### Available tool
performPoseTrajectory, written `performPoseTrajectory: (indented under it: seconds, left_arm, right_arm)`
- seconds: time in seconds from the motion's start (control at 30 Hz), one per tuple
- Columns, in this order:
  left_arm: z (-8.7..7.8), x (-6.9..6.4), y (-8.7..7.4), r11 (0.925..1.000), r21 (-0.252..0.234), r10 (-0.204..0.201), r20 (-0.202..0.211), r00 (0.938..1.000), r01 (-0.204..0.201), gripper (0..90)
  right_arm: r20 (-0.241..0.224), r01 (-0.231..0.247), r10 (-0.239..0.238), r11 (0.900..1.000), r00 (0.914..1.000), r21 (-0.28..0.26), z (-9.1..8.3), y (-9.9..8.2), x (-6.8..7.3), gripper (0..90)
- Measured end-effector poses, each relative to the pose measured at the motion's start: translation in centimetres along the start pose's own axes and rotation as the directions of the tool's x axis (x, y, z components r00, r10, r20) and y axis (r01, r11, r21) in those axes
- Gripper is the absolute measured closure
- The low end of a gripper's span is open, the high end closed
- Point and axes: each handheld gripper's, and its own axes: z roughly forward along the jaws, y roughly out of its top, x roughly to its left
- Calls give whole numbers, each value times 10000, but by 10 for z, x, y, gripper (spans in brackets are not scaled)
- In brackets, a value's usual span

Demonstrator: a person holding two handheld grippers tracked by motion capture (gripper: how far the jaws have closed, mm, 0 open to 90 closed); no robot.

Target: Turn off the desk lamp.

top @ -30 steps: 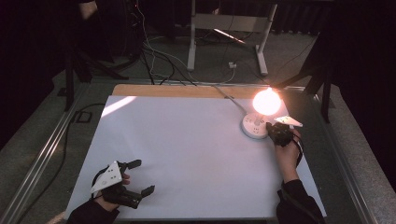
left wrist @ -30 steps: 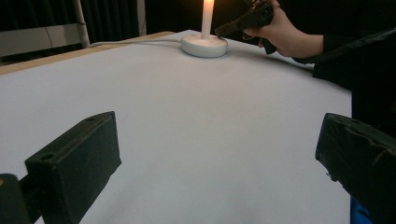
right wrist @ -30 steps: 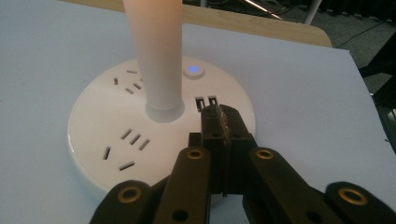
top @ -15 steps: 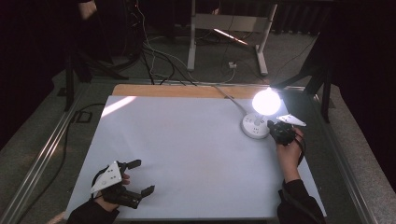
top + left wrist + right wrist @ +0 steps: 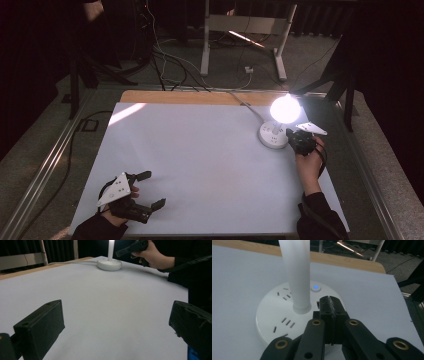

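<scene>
Two claws are in our hands. Our right claw (image 5: 329, 302) is clenched empty, tips over the lamp base (image 5: 272, 315), just behind its glowing blue button (image 5: 316, 287), forearm stretched forward. Our left claw (image 5: 145, 190) rests released, well apart from it. Since the earlier frame, the lamp's glow (image 5: 285, 107) turns from orange to white; both hands stay put.
</scene>
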Motion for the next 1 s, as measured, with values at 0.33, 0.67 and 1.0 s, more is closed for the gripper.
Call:
performPoseTrajectory:
  seconds: [0.33,0.67,1.0]
  left_arm:
    - [0,0,0,10000,16,-14,5,10000,14,6]
    - [0,0,0,10000,22,-10,8,10000,10,6]
    - [0,1,0,10000,-9,-6,7,10000,6,6]
  right_arm:
    - [20,-33,33,9995,10000,305,7,-6,-2,897]
    - [-31,78,-77,9995,10000,316,9,-8,0,897]
    - [25,75,-76,9991,10000,411,7,-7,0,896]
